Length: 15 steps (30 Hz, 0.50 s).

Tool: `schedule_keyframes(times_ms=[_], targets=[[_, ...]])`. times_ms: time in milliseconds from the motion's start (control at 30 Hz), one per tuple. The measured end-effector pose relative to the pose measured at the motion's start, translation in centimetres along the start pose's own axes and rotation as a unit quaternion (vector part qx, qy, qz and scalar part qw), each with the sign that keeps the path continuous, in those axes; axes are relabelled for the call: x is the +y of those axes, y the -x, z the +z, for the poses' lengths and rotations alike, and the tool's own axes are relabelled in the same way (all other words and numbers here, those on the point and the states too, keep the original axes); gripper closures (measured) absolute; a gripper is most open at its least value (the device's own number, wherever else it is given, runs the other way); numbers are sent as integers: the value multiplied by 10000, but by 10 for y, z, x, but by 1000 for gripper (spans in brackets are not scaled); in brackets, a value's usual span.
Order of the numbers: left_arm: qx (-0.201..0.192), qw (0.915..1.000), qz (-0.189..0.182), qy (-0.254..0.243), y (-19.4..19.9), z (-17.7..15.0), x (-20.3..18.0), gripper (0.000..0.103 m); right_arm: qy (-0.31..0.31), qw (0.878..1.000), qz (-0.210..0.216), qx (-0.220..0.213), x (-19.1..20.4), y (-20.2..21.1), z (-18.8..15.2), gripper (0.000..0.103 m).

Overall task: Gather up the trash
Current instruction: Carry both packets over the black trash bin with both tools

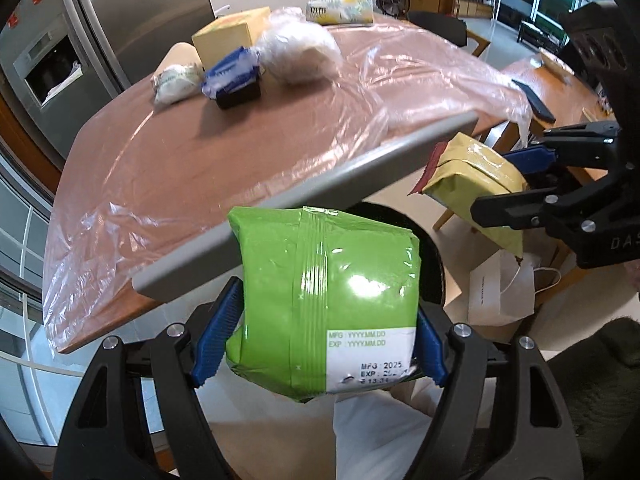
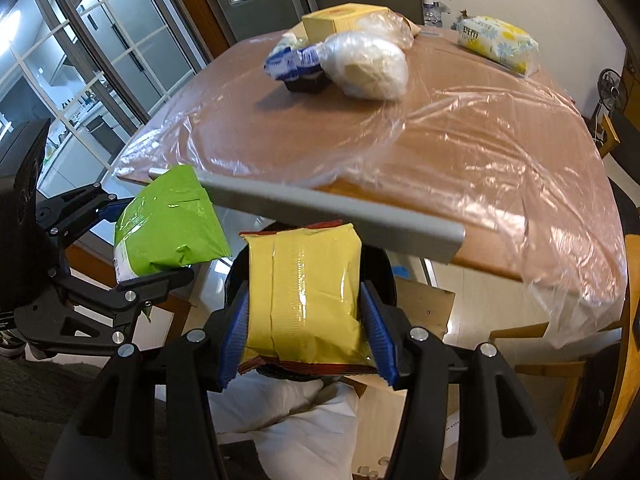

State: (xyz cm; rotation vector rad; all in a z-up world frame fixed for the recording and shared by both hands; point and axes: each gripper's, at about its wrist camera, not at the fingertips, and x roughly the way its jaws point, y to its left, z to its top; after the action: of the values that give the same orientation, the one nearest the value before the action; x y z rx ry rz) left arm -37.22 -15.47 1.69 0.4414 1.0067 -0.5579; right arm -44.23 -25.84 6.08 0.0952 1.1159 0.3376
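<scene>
Green packet: glossy lime-green sealed pouch with a ribbed back seam and a white date label at its lower corner; it sits between the blue pads of the left tool, off the near edge of the table.
Left tool: pinching the green packet from both sides, its black arms spread to the packet's width; in the right wrist view it shows at the left.
Yellow packet: shiny mustard-yellow pouch with a pressed centre seam and dark red crimped ends; held off the near table edge, to the right of the green one.
Right tool: pinching the yellow packet between its blue pads; in the left wrist view it reaches in from the right.
Bin: a dark round container lies directly beyond both packets, below table level; its contents cannot be made out.
Grey bar: a flat grey strip runs across just beyond the packets, in front of the table edge.
Table: brown top under a loose clear plastic sheet.
Far end of table: a clear bag of white stuff, a blue-wrapped black tray, a small white bundle, a yellow box and a flowered tissue pack.
Floor: a white paper bag near the right, below the yellow packet.
</scene>
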Motion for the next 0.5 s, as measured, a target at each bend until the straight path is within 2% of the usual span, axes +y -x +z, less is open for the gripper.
schedule_keyframes(times_ms=[500], targets=[[454, 9982, 42, -381, -31, -19, -13, 27, -65, 9991, -252, 335, -1, -29, -14, 51]])
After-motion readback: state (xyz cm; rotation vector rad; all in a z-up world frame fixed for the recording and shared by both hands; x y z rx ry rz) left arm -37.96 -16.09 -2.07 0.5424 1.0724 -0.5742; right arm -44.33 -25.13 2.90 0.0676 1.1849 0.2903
